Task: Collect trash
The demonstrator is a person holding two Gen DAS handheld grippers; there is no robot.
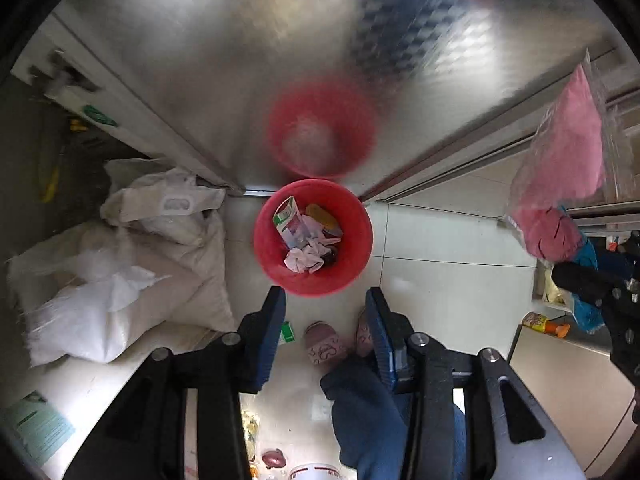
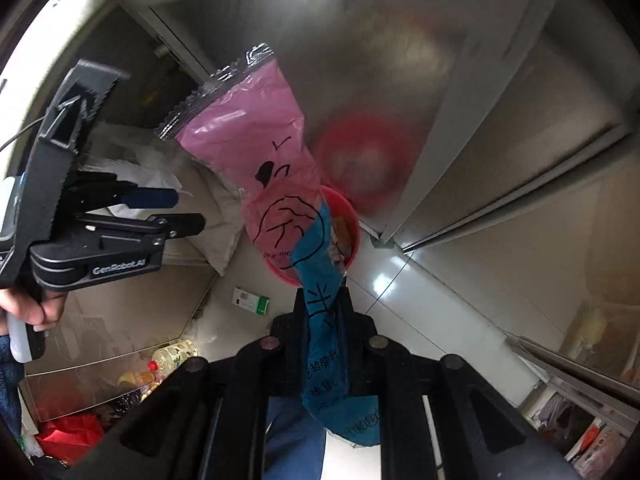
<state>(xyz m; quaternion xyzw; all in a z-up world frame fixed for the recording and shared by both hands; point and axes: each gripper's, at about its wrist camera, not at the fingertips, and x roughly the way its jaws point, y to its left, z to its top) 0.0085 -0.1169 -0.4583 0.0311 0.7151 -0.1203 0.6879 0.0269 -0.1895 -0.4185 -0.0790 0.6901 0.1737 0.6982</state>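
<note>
**Carrying a snack wrapper down toward a red bin**

Gripping a pink and blue plastic wrapper, the right gripper points straight down, its jaws pinched tight on the wrapper's blue end while the crimped pink end hangs toward the floor. Directly beyond it stands the red trash bin on pale floor tiles, against a shiny metal cabinet door that mirrors it.

The left gripper hovers over the same bin with its blue-padded jaws partly apart and nothing between them.

The bin already holds a small carton and crumpled tissue, so some collecting looks done. The wrapper is not yet in. A green and white box lies on the floor near the bin, probably still to be picked up. White sacks slump just beside it.
</note>
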